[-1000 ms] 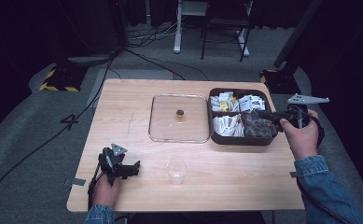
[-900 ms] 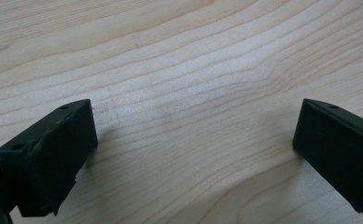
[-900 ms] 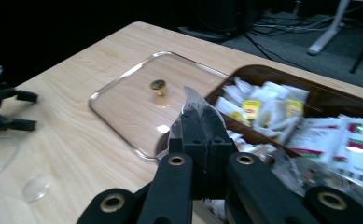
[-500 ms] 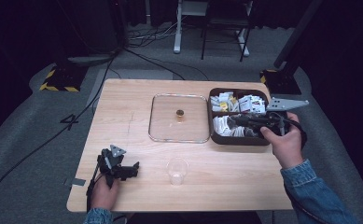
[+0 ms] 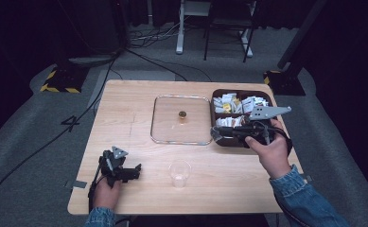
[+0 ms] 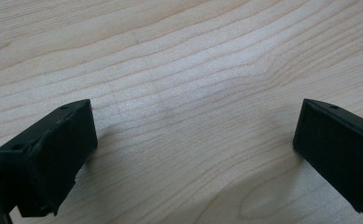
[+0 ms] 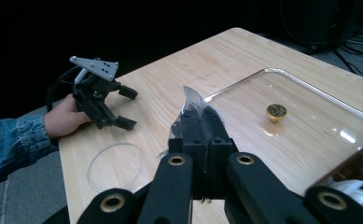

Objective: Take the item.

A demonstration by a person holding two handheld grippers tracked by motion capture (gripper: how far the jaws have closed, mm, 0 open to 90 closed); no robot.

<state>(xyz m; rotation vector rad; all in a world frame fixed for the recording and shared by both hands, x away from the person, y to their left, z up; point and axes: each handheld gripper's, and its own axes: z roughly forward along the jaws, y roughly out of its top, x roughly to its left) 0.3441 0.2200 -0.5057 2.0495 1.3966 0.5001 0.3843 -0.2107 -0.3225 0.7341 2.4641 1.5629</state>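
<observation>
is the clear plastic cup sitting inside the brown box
No, the clear cup stands on the bare table, apart from the brown box.

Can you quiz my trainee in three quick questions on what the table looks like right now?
1. True or false: the right gripper is shut on a clear packet.
2. Which thing stands nearest the table's front edge? A the plastic cup; B the glass lid; C the brown box.
3. Fill in: the left gripper rests over bare wood with its jaws ____.

Key: 1 true. 2 A. 3 open.
</observation>
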